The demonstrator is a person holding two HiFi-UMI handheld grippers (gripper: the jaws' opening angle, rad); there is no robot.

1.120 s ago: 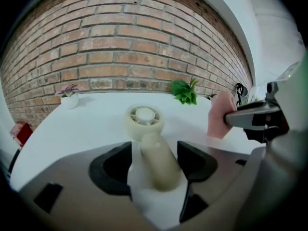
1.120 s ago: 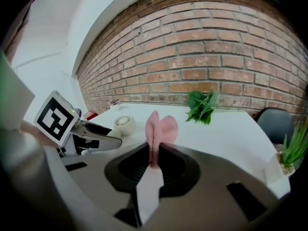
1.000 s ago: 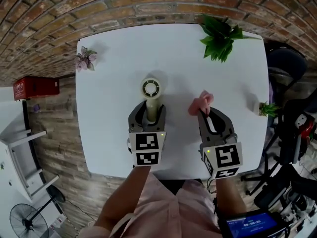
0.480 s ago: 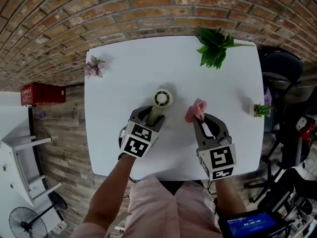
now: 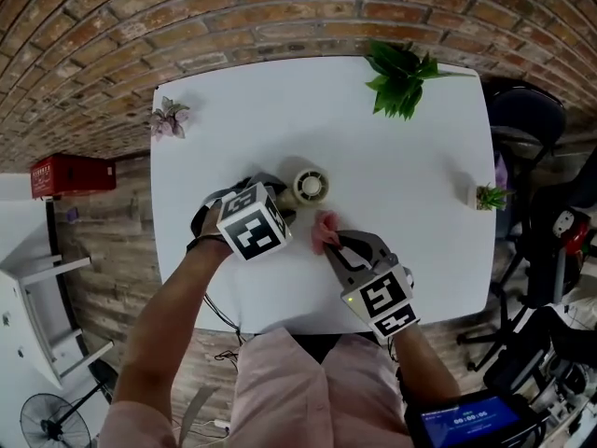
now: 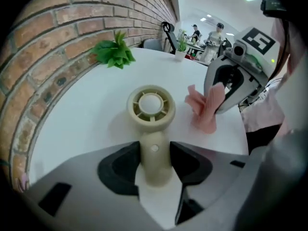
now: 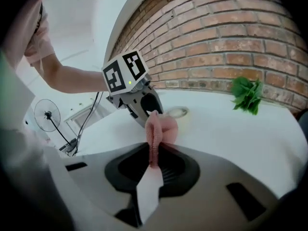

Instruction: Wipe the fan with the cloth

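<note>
A small cream hand-held fan [image 5: 311,186] lies on the white table [image 5: 410,157], its round head facing up. My left gripper [image 5: 283,205] comes at it from the left. Its jaws are shut on the fan's handle [image 6: 155,160], below the head [image 6: 150,105]. My right gripper [image 5: 328,241] is shut on a bunched pink cloth [image 5: 324,229], held just below and right of the fan head. The cloth [image 7: 156,126] stands up from the right gripper [image 7: 154,155], with the fan [image 7: 178,112] just behind it. I cannot tell whether cloth and fan touch.
A leafy green plant [image 5: 401,80] lies at the table's far right corner. A tiny potted plant [image 5: 487,197] stands at the right edge and a dried flower sprig [image 5: 169,117] at the far left corner. A brick wall runs behind, and a dark chair [image 5: 527,119] stands to the right.
My left gripper has rolled over to the left while keeping the fan's handle between its jaws. The right gripper has carried the pink cloth leftward, close to the fan head.
</note>
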